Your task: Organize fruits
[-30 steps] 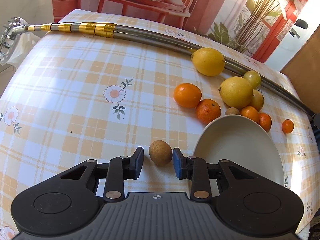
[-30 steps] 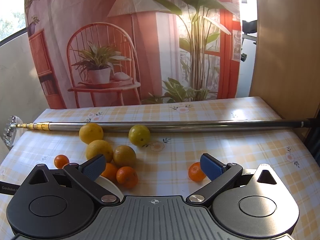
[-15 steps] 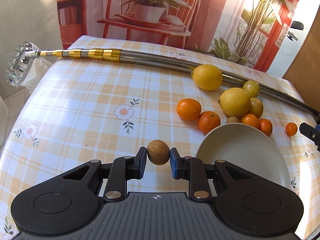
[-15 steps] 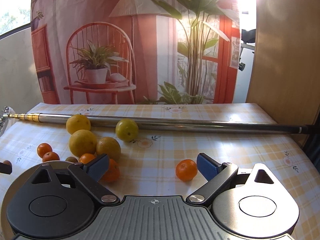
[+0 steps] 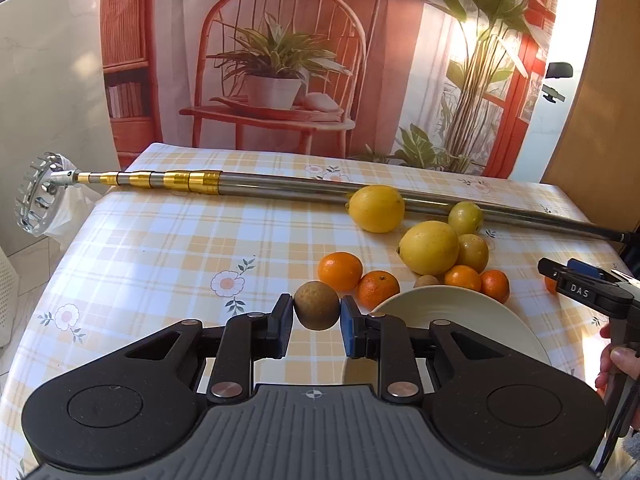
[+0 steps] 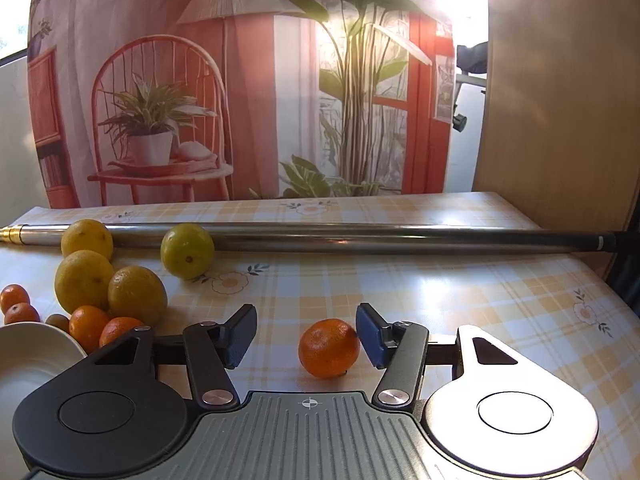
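Observation:
My left gripper (image 5: 316,320) is shut on a small brown round fruit (image 5: 316,305), held above the checked tablecloth just left of the cream bowl (image 5: 460,320). Beyond the bowl lie lemons (image 5: 429,247), yellow-green fruits (image 5: 465,218) and several tangerines (image 5: 340,271). My right gripper (image 6: 306,338) stands open around a lone tangerine (image 6: 329,348) on the cloth; its right pad is close to the fruit, the left pad apart. That right gripper (image 5: 576,280) also shows at the right edge of the left wrist view, with a hand below it.
A long telescopic metal pole (image 5: 280,186) with a gold section and a toothed basket head (image 5: 38,196) lies across the back of the table. A wooden panel (image 6: 560,92) rises at the right. The cream bowl's rim (image 6: 36,332) shows at the lower left of the right wrist view.
My left gripper closed on the brown fruit and lifted it off the cloth. My right gripper moved forward and right until the lone tangerine sat between its open fingers.

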Demonstrator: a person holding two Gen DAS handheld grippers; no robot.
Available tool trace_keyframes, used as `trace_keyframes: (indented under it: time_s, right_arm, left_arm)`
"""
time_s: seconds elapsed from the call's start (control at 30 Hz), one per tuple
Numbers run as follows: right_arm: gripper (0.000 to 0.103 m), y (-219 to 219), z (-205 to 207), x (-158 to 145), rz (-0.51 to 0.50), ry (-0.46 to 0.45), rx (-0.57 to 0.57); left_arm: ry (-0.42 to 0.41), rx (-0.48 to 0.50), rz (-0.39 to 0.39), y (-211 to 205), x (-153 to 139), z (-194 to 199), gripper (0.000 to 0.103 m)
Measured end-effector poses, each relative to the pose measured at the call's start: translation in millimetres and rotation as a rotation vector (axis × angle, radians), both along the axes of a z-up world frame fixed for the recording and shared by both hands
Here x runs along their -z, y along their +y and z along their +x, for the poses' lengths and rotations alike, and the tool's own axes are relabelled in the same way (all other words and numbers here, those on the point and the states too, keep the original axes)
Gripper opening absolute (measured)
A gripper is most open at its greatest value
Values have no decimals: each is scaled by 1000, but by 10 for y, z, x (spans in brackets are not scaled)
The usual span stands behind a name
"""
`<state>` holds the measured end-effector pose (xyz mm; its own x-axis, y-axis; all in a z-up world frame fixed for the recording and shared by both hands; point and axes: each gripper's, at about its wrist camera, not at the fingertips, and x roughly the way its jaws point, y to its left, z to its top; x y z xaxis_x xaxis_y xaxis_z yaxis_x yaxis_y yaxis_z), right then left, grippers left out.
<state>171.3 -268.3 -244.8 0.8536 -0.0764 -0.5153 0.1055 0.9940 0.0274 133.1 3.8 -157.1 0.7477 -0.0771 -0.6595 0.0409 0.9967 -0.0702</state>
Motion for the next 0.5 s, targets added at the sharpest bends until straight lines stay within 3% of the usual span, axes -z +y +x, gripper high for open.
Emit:
trace_keyframes:
  time_s: [0.3, 0.5]
  right_arm:
    - [51, 64, 44, 72, -57, 24, 22]
    - [44, 63, 77, 110, -59, 46, 34]
  left_arm:
    - [-15, 54, 22, -135, 98, -38, 27]
    - [24, -2, -25, 62, 146, -21, 27]
